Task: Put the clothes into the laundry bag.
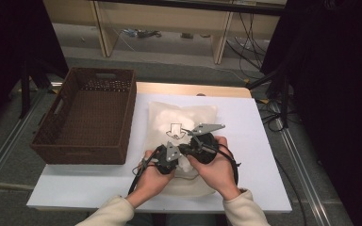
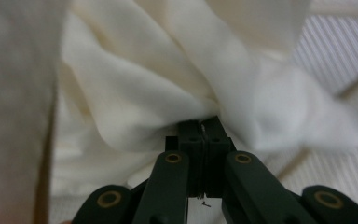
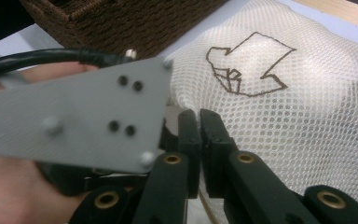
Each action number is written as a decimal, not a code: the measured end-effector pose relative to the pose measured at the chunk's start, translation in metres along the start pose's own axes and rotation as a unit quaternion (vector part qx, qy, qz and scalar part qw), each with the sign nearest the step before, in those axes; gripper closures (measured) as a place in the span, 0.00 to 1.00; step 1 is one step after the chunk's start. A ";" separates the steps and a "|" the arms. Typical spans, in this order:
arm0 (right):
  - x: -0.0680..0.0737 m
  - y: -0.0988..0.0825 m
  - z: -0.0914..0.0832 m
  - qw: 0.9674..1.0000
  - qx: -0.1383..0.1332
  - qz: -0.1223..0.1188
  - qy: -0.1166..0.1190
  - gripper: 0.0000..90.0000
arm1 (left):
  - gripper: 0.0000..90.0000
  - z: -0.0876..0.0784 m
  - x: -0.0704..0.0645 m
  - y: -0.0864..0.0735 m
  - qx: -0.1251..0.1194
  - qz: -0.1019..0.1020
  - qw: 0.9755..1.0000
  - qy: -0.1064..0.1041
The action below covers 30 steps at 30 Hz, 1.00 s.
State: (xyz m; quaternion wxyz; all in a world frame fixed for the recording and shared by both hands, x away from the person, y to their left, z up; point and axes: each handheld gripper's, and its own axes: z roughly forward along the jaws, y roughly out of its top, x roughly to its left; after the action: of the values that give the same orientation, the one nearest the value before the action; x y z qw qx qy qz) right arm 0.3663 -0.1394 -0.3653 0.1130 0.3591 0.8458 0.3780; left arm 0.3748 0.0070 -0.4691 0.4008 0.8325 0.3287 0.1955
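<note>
Now both claws work on a white mesh laundry bag [image 1: 181, 123] that lies flat on the counter [image 1: 245, 155], a little toward six o'clock from its middle, with a brown arrow mark [image 3: 247, 67] printed on the mesh. A soft white cloth [image 2: 135, 88] is at the bag's near end, at about six o'clock of the bag. The left claw [image 2: 204, 133] is fully closed and pinches a fold of this cloth between its jaws. The right claw [image 3: 199, 122] is closed too, and it seems to grip the edge of the mesh at the bag's opening, although the contact itself is partly hidden. At nine o'clock of the bag stands a brown wicker basket [image 1: 87, 115], apart from it.

I judge the step in hand is moving the cloth through the bag's mouth; whether in or out I cannot tell. The next move needs the right claw to hold the opening steady while the left one carries the cloth, without the mesh catching.
</note>
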 end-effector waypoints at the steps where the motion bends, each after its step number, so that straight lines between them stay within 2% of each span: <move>1: 0.000 0.000 0.000 1.000 0.000 -0.003 -0.001 0.99 | 0.98 0.003 0.001 0.001 -0.004 -0.005 1.000 -0.002; 2: 0.001 -0.001 0.000 1.000 -0.001 0.011 -0.005 0.99 | 0.98 0.005 0.003 0.001 -0.004 -0.003 1.000 0.000; 3: 0.000 -0.001 -0.002 1.000 -0.001 0.012 -0.011 0.99 | 0.98 0.004 0.007 0.002 0.017 0.020 1.000 -0.003; 4: -0.004 -0.001 -0.001 1.000 -0.005 -0.003 -0.011 0.99 | 0.98 0.006 0.006 0.002 0.017 0.019 1.000 -0.003; 5: -0.004 -0.001 -0.002 1.000 -0.004 0.003 -0.009 0.99 | 0.98 0.006 0.004 0.002 0.005 0.015 1.000 0.001; 6: -0.006 -0.001 -0.002 1.000 -0.006 -0.001 -0.013 0.99 | 0.98 0.005 0.003 0.002 0.006 0.028 1.000 -0.002; 7: -0.005 -0.001 -0.002 1.000 -0.004 0.005 -0.015 0.99 | 0.98 0.009 -0.002 0.001 -0.025 -0.005 1.000 0.006; 8: -0.005 -0.001 -0.004 1.000 -0.006 0.007 -0.016 0.99 | 0.98 0.005 0.003 0.001 0.003 0.031 1.000 -0.002; 9: -0.006 -0.001 -0.004 1.000 -0.006 0.008 -0.016 0.99 | 0.98 0.006 -0.001 -0.001 -0.014 0.000 1.000 0.000; 10: -0.006 -0.001 -0.003 1.000 -0.007 0.008 -0.015 0.99 | 0.98 0.003 0.004 -0.002 0.003 0.028 1.000 -0.005; 11: -0.005 -0.001 -0.004 1.000 -0.004 0.013 -0.015 0.99 | 0.98 0.007 -0.001 -0.004 -0.031 -0.011 0.999 -0.003; 12: -0.006 -0.001 -0.003 1.000 -0.006 0.008 -0.011 0.99 | 0.97 0.002 0.003 -0.004 -0.002 0.021 1.000 -0.015; 13: -0.004 -0.001 -0.002 1.000 -0.005 0.014 -0.010 0.99 | 0.95 0.003 0.003 -0.005 -0.004 0.027 0.999 -0.017; 14: -0.006 -0.001 -0.002 1.000 -0.006 0.000 -0.009 0.99 | 0.92 0.001 0.001 -0.008 -0.005 0.023 0.999 -0.021; 15: -0.005 0.000 -0.002 1.000 -0.006 0.001 -0.010 0.99 | 0.88 -0.002 0.002 -0.009 0.006 0.045 0.999 -0.017; 16: -0.004 -0.001 -0.002 1.000 -0.001 0.012 -0.011 0.99 | 0.84 -0.003 0.000 -0.011 -0.008 0.039 0.999 -0.015; 17: -0.004 -0.001 -0.002 1.000 -0.002 0.004 -0.016 0.99 | 0.79 -0.005 -0.002 -0.013 -0.009 0.039 0.999 -0.029; 18: -0.005 -0.001 -0.001 1.000 -0.002 0.002 -0.013 0.99 | 0.73 -0.011 -0.001 -0.014 -0.001 0.055 0.998 -0.022; 19: -0.005 -0.001 -0.002 1.000 -0.001 0.003 -0.014 0.99 | 0.68 -0.014 -0.001 -0.017 0.000 0.067 0.997 -0.028; 22: -0.003 -0.002 -0.001 1.000 -0.004 0.007 -0.015 0.99 | 0.57 -0.027 -0.002 -0.020 0.005 0.074 0.997 -0.035; 24: -0.005 -0.001 -0.002 1.000 -0.002 -0.002 -0.017 0.99 | 0.54 -0.043 0.000 -0.018 0.006 0.078 0.996 -0.034; 25: -0.004 -0.001 -0.002 1.000 -0.002 0.004 -0.014 0.99 | 0.52 -0.049 0.000 -0.017 -0.006 0.073 0.997 -0.030; 26: -0.003 -0.001 -0.002 1.000 0.000 0.010 -0.011 0.99 | 0.51 -0.056 0.002 -0.016 -0.001 0.082 0.996 -0.024; 27: -0.003 -0.001 -0.002 1.000 -0.001 0.019 -0.009 0.99 | 0.51 -0.065 0.004 -0.016 -0.007 0.079 0.997 -0.019; 28: -0.004 -0.001 -0.002 1.000 -0.001 0.007 -0.010 0.99 | 0.51 -0.069 0.005 -0.017 -0.014 0.074 0.997 -0.017; 29: -0.004 -0.001 -0.002 1.000 -0.001 0.007 -0.010 0.99 | 0.51 -0.076 0.008 -0.018 -0.019 0.079 0.997 -0.005; 30: -0.005 -0.001 -0.002 1.000 -0.004 -0.009 -0.016 0.99 | 0.50 -0.080 0.011 -0.020 -0.015 0.073 0.997 0.003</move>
State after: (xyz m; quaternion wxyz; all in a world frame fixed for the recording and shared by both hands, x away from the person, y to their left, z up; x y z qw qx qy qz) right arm 0.3684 -0.1447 -0.3649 0.1312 0.3572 0.8453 0.3750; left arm 0.3272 0.0670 -0.4362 0.3971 0.8475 0.2655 0.2315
